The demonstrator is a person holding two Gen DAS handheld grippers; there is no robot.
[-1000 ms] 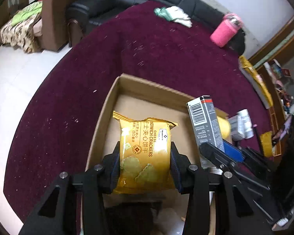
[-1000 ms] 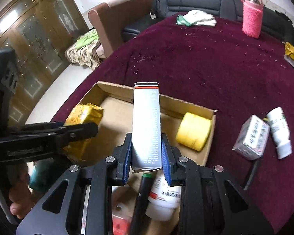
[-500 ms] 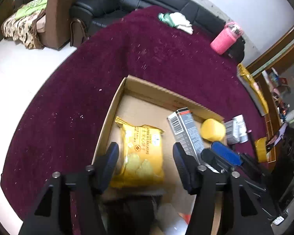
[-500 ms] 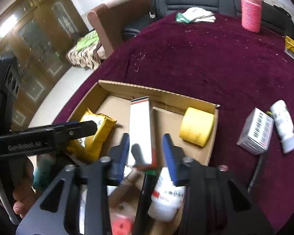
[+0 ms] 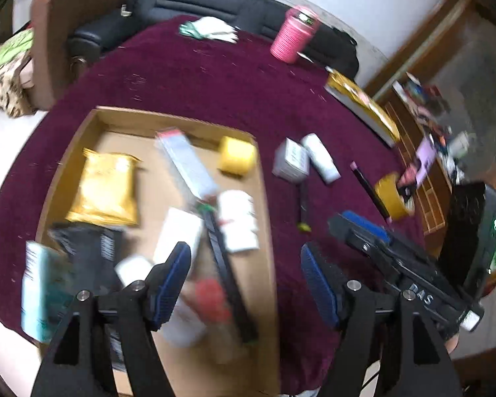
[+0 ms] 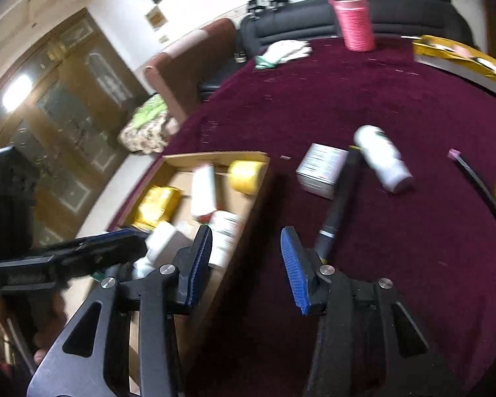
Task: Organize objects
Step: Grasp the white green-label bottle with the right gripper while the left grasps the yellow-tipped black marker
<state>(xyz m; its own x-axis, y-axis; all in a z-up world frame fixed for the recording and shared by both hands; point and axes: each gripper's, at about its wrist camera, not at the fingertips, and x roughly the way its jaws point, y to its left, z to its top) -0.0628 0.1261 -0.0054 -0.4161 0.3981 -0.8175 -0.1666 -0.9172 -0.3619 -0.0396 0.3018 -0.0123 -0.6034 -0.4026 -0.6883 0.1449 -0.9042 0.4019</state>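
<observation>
both tools (image 5: 244, 264) (image 6: 246, 264) have just been opening, jaws empty.

The shallow cardboard box (image 5: 261, 198) sits open on the maroon cloth, and inside it the golden cracker packet (image 5: 104, 187) lies flat near the left wall, the long grey carton (image 5: 186, 163) lies slantwise in the middle, and the yellow roll (image 5: 236, 158) rests in the far right corner. Outside, just beside the box, a small white carton (image 6: 320, 168) and a white bottle (image 6: 382, 158) lie side by side on the cloth, with a dark pen (image 6: 335, 208) lying next to them.
</observation>
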